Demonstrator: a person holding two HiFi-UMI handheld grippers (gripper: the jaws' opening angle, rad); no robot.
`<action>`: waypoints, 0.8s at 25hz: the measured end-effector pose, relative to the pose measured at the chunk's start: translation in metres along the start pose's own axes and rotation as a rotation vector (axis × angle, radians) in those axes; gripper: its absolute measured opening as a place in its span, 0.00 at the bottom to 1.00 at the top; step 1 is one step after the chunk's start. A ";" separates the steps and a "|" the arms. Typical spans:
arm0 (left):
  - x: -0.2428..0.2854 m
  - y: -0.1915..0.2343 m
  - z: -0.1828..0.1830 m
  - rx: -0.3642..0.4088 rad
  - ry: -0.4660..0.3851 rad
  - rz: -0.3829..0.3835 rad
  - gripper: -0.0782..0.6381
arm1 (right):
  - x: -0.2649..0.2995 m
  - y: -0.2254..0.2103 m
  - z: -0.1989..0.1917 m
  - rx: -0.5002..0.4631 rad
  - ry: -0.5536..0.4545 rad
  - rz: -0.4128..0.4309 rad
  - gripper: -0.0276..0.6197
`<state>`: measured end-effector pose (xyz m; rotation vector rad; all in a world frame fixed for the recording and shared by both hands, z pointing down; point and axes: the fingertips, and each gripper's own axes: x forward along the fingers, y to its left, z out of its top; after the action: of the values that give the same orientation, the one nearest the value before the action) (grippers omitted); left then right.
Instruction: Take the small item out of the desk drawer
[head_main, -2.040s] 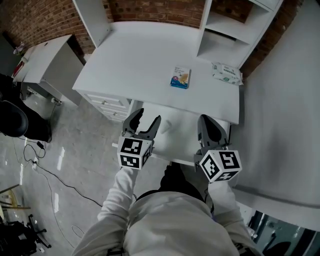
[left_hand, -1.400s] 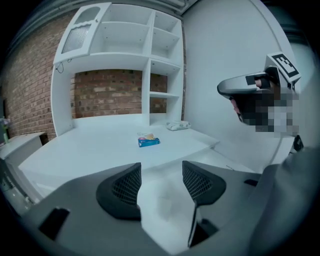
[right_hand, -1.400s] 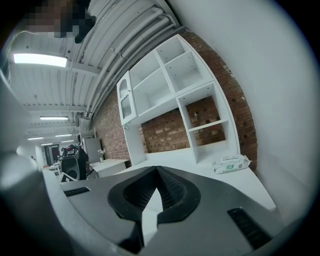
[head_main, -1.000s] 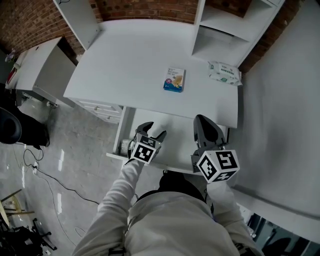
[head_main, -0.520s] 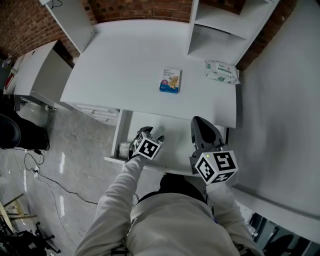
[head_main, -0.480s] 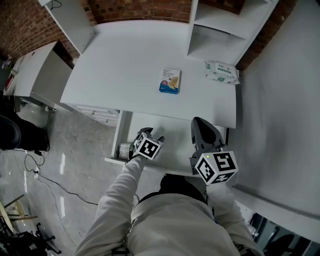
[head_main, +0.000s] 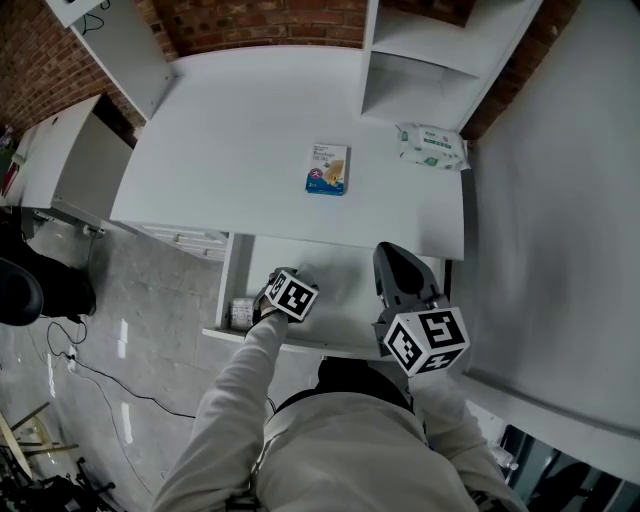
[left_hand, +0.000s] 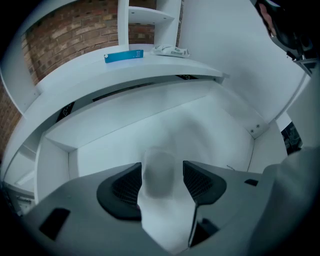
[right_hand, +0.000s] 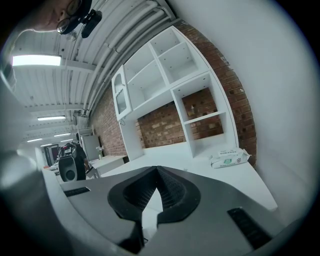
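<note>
One drawer (head_main: 228, 285) open. Small item (head_main: 240, 312) in drawer's left front corner, not grabbed yet. Left tool (left_hand: 160, 172) inside drawer near it, jaws half apart. Right tool (right_hand: 159, 182) closed, empty, over drawer's right.

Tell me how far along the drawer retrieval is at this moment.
Done: the desk drawer is open. In hand: the left gripper is inside it, jaws apart, with a blurred pale shape between them that I cannot identify. The small roll-like item lies in the drawer's left front corner, not lifted. The right gripper is shut, empty. Left: grasp the item and lift it out.
</note>
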<state>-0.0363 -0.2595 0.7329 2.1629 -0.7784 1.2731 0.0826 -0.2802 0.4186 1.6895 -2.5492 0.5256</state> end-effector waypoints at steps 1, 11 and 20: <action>0.002 0.000 -0.002 -0.002 0.008 -0.002 0.48 | 0.001 0.000 0.000 0.000 0.002 0.001 0.09; 0.017 0.006 -0.013 0.001 0.064 0.010 0.42 | 0.008 -0.005 -0.003 0.000 0.019 0.001 0.09; 0.014 0.002 -0.009 0.005 0.053 -0.001 0.38 | 0.011 -0.006 -0.005 0.005 0.028 0.003 0.09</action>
<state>-0.0380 -0.2583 0.7491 2.1240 -0.7529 1.3278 0.0830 -0.2906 0.4276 1.6672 -2.5339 0.5528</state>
